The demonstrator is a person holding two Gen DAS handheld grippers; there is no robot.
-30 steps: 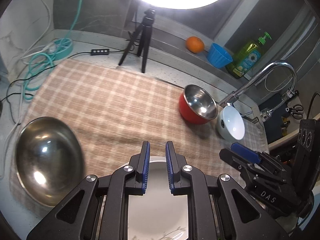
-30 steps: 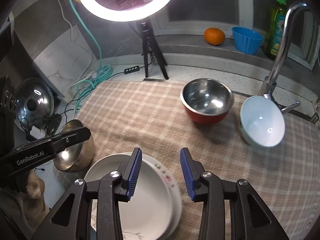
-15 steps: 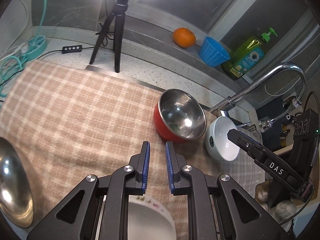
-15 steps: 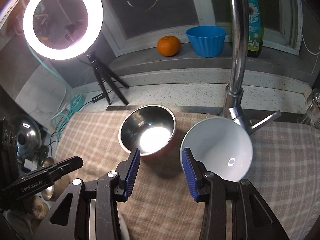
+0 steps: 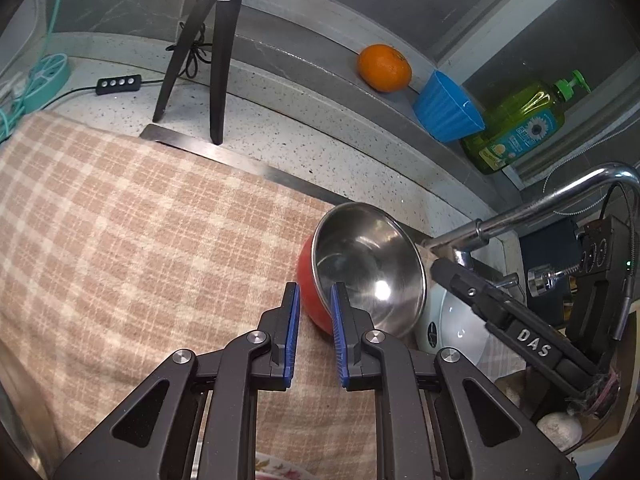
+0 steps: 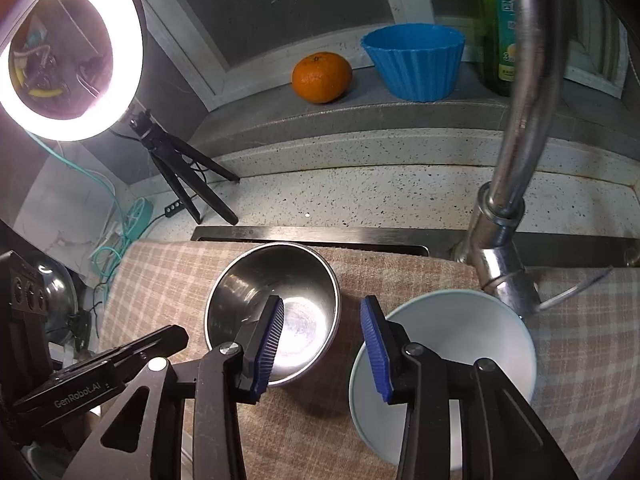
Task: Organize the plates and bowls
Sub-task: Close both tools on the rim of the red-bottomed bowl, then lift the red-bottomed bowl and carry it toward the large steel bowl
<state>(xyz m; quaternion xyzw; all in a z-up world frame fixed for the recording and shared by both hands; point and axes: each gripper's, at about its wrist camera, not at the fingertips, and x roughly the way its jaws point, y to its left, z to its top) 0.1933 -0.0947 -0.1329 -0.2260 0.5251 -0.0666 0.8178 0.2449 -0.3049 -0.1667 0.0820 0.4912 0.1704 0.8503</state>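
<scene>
Low in the left wrist view, the left gripper [image 5: 314, 334] stands with its blue-padded jaws a narrow gap apart, nothing between them, its tips level with the near rim of the red steel-lined bowl [image 5: 366, 268]. That bowl sits right of centre on the checked cloth [image 5: 132, 232], tilted toward the camera. Half a second ago it lay higher in this frame and farther ahead of the tips; now it is larger and the rim sits just past them. The gap between the jaws looks unchanged. Behind and right of the red bowl the white bowl [image 5: 452, 328] touches or nearly touches it, partly covered by the other gripper's black arm.

At the bottom of the right wrist view, the right gripper [image 6: 322, 344] is spread wide and empty, about as wide as before. Its left pad overlaps the inside of the red bowl [image 6: 276, 308], while its right pad overlaps the left rim of the white bowl [image 6: 472, 340], so the tips frame the gap between the two bowls. Both bowls have grown and slid lower in the frame than half a second ago. The faucet [image 6: 516, 148] rises at right, just behind the white bowl. On the sill at top stand an orange [image 6: 322, 77] and a blue cup [image 6: 414, 62]. A sliver of flowered plate [image 5: 280, 472] shows at the left view's bottom edge.
</scene>
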